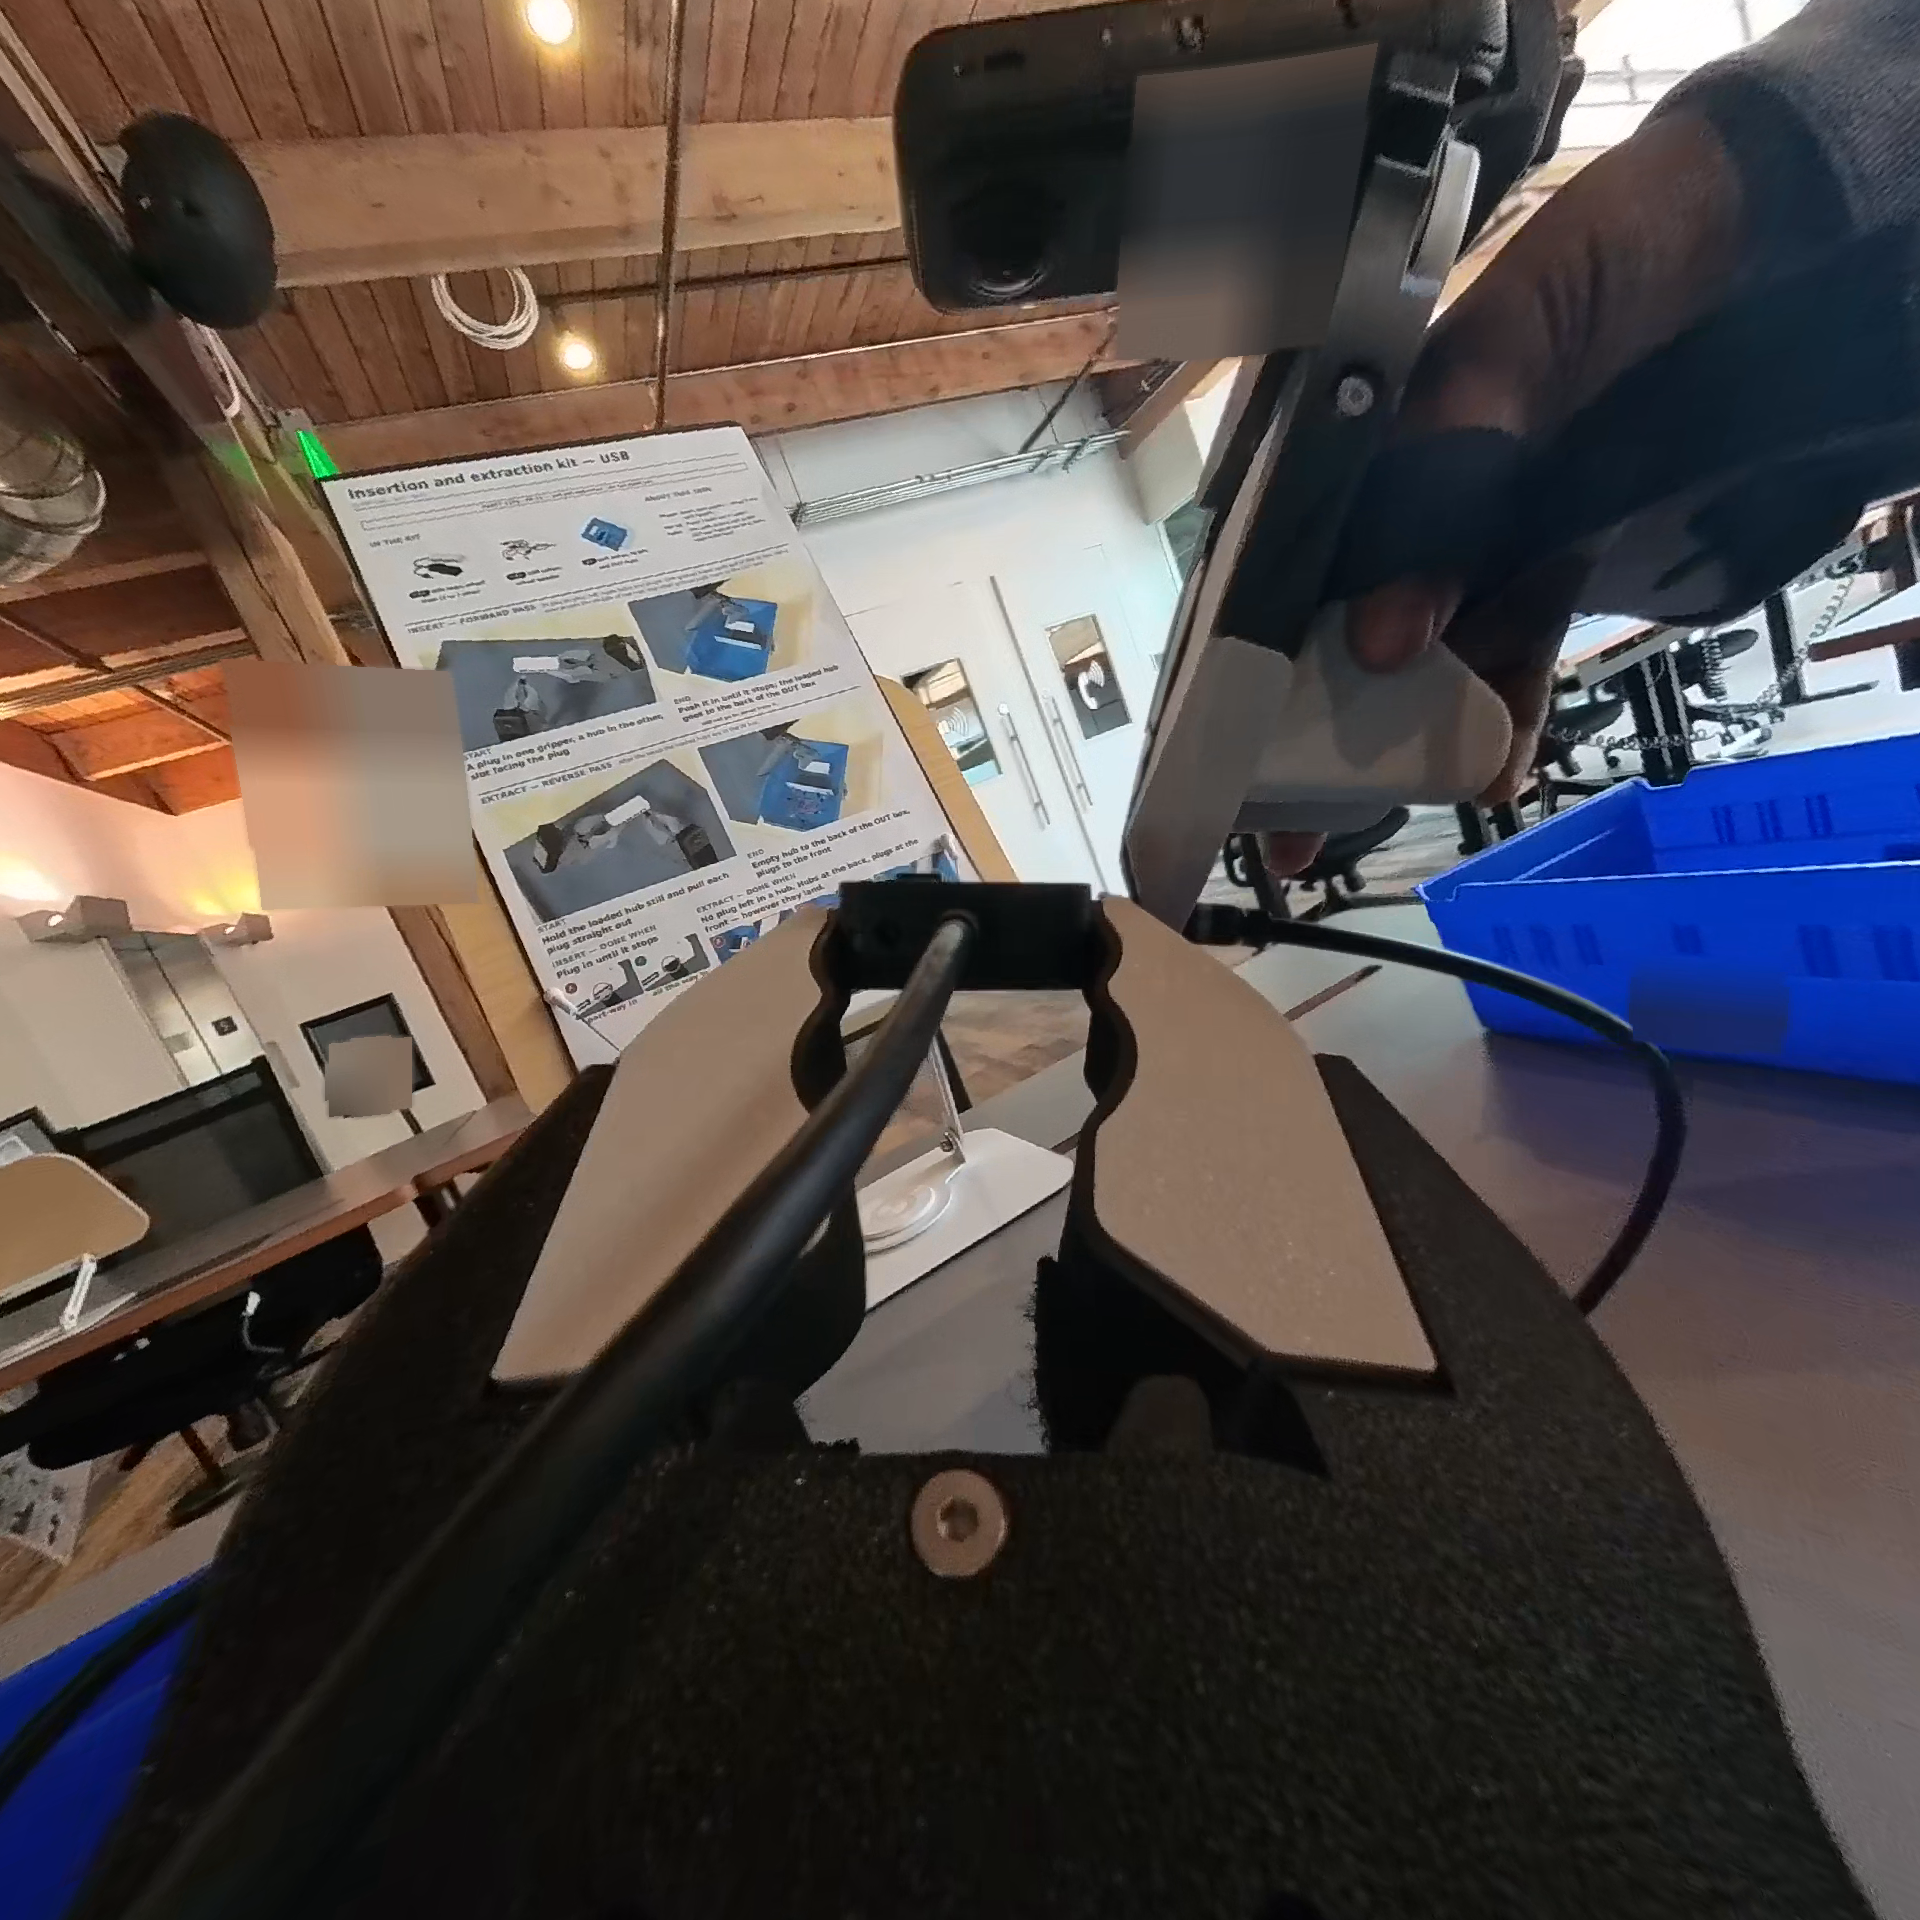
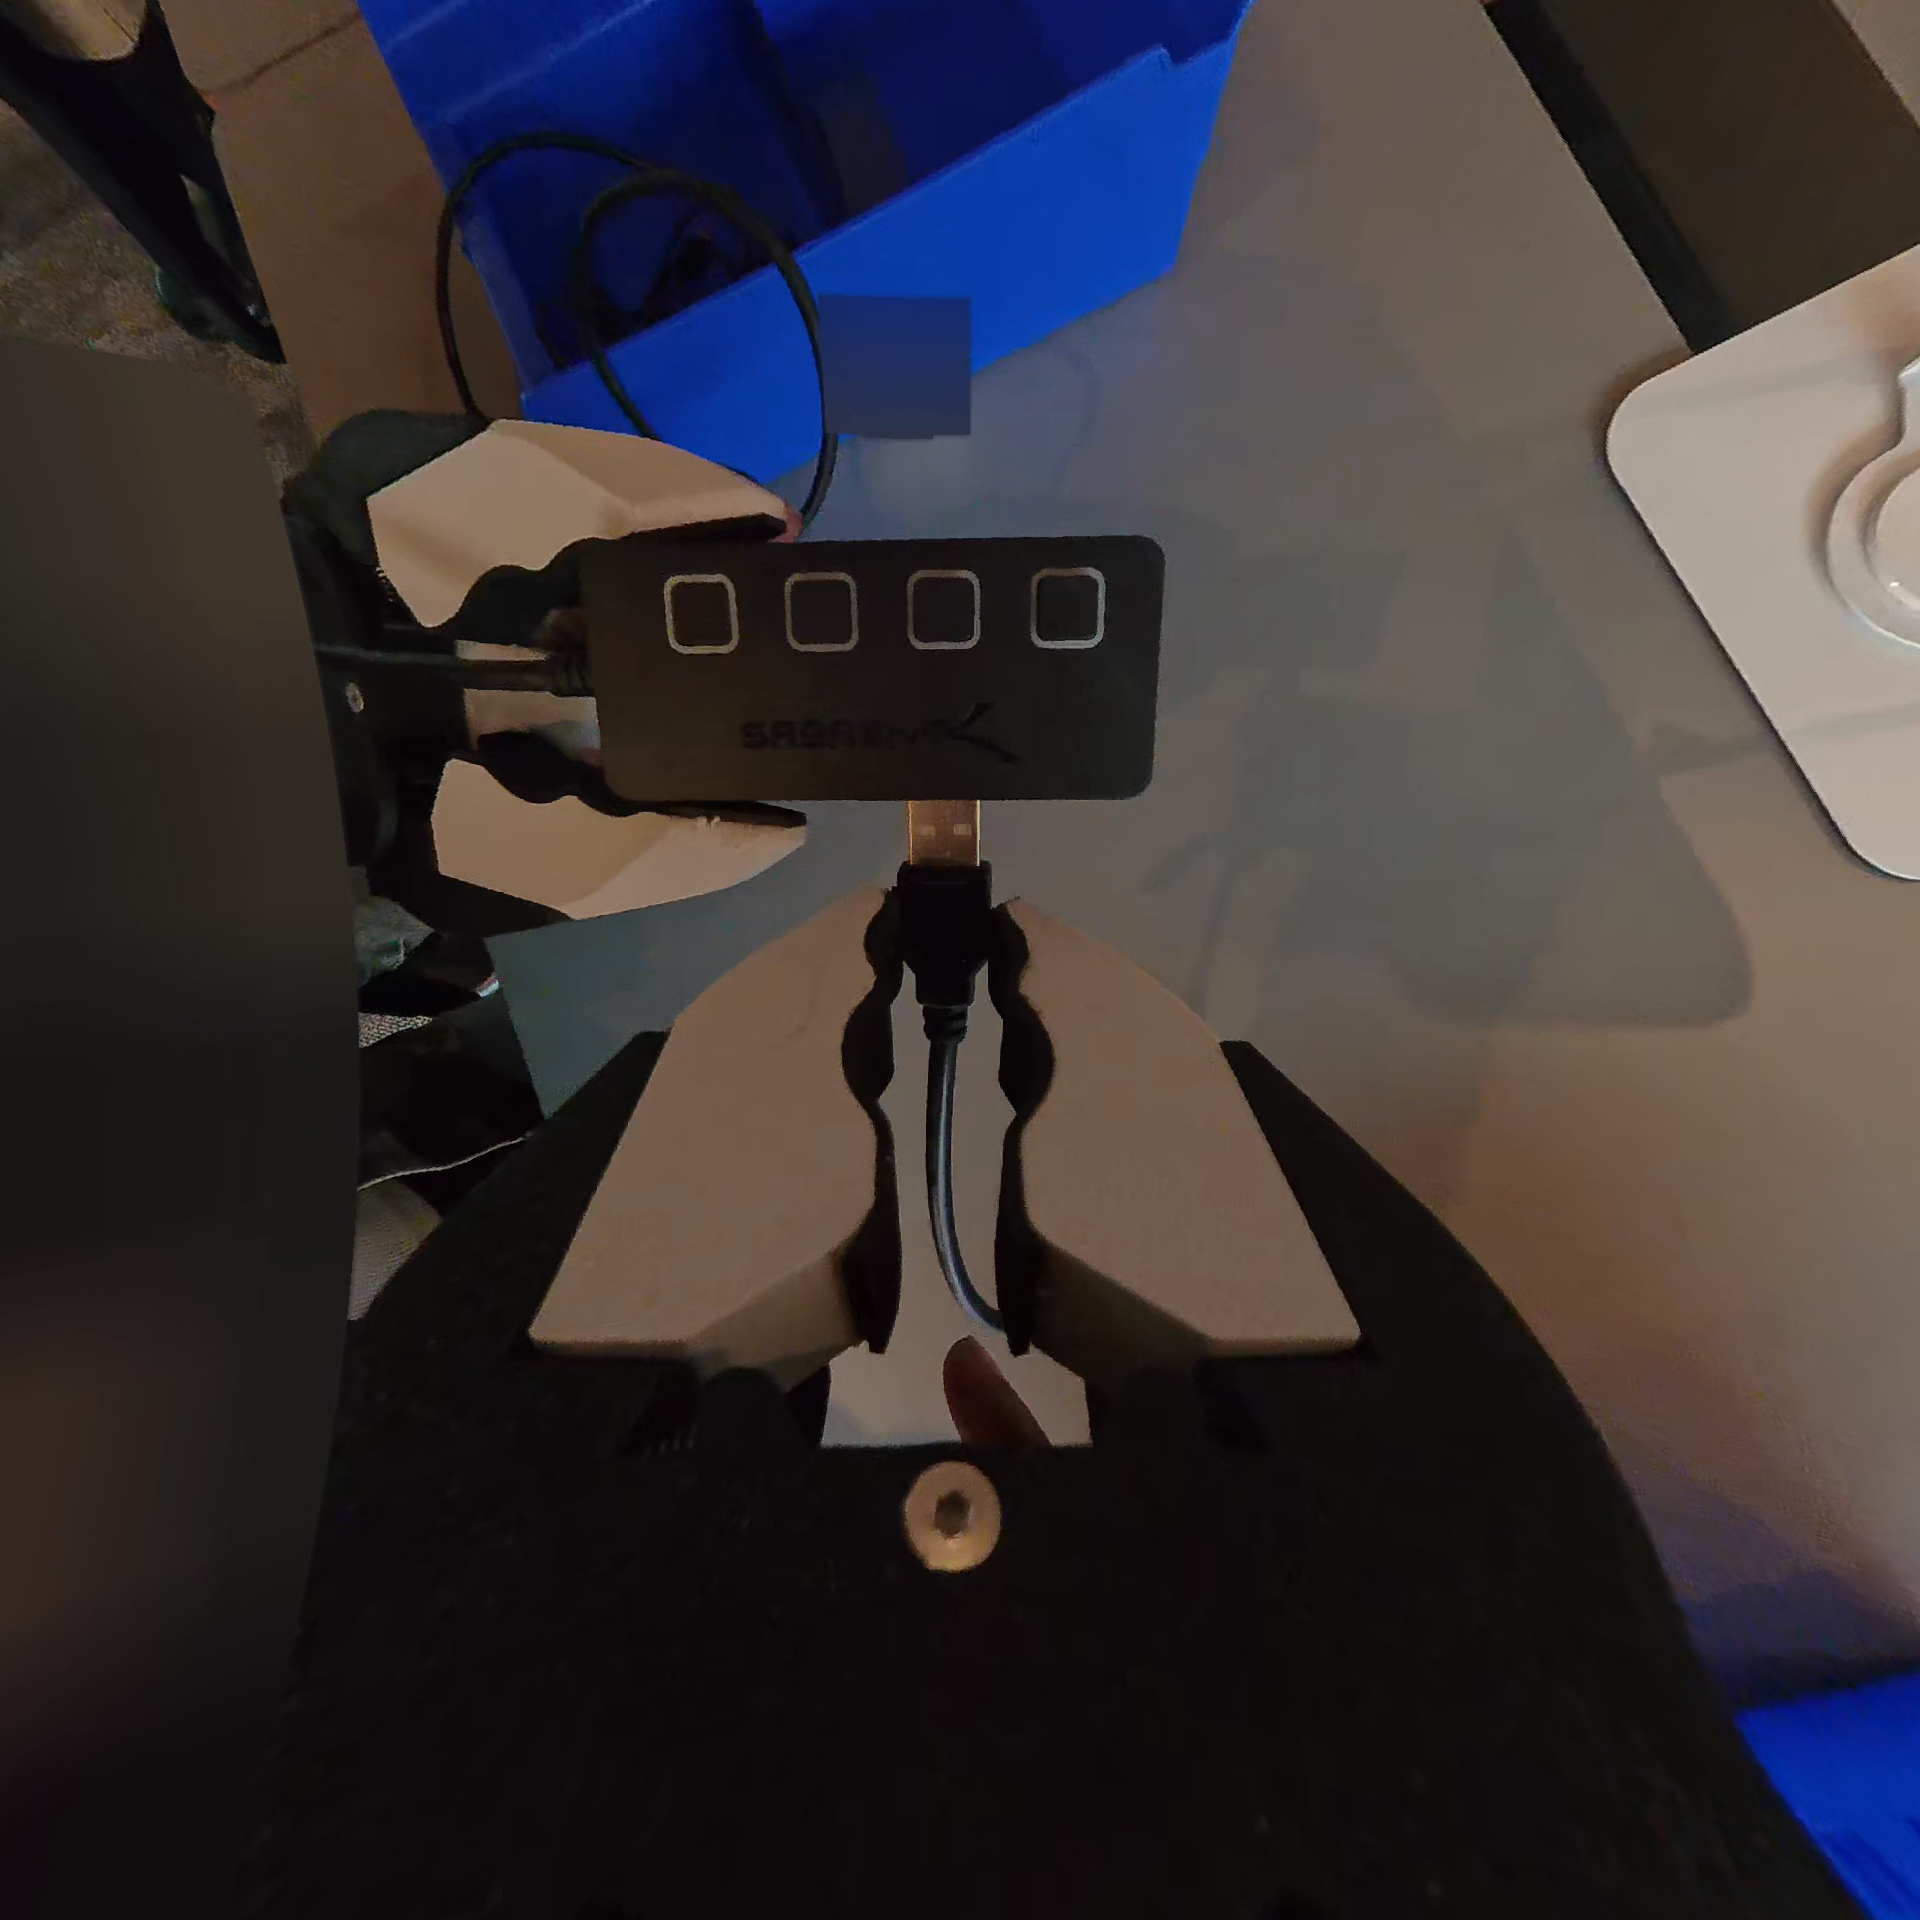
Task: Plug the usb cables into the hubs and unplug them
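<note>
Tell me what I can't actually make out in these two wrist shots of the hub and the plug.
- Black four-button USB hub: its port side faces away in the right wrist view, so how deep the silver USB plug sits is unclear.
- Left wrist view: only the hub's end shows, between the left gripper fingers.
- Blue plastic bin: contents dark, cut off by the top edge.
- Right gripper: cable's far end hidden below.

Right gripper point(image 2: 943, 914) presses USB plug point(image 2: 943, 836) into hub point(image 2: 873, 665).

Open-plan office: desks point(image 1: 312, 1195), swivel chairs point(image 1: 1340, 862), timber ceiling point(image 1: 416, 104).
</note>
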`<state>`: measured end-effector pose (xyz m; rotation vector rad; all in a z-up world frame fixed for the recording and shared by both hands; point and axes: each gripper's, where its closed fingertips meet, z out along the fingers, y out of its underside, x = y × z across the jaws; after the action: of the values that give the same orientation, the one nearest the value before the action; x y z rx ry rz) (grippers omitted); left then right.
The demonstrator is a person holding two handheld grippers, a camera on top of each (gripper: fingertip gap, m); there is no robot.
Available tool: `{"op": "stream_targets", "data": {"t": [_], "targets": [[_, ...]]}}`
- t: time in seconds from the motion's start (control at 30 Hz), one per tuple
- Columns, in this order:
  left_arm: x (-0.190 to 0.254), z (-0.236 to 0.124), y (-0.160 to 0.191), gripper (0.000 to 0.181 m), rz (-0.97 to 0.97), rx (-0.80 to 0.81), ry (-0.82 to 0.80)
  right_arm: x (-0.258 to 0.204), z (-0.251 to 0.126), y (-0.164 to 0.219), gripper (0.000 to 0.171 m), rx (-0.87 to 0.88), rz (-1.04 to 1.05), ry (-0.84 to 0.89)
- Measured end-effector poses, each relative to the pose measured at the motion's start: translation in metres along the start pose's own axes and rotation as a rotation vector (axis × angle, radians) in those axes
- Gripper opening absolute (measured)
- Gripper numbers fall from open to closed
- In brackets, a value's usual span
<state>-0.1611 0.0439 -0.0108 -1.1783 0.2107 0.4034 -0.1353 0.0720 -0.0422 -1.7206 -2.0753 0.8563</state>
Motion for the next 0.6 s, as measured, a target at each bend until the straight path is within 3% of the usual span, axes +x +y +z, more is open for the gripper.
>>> {"op": "stream_targets", "data": {"t": [0.37,0.6], "targets": [[0.001,0.001,0.002,0.044,-0.011,-0.025,0.019,0.001,-0.002,0.000,0.015,0.009,-0.045,0.031],[-0.023,-0.009,-0.024,0.044,-0.175,0.066,0.041,-0.048,-0.029,-0.014,0.015,0.402,-0.084,-0.276]]}}
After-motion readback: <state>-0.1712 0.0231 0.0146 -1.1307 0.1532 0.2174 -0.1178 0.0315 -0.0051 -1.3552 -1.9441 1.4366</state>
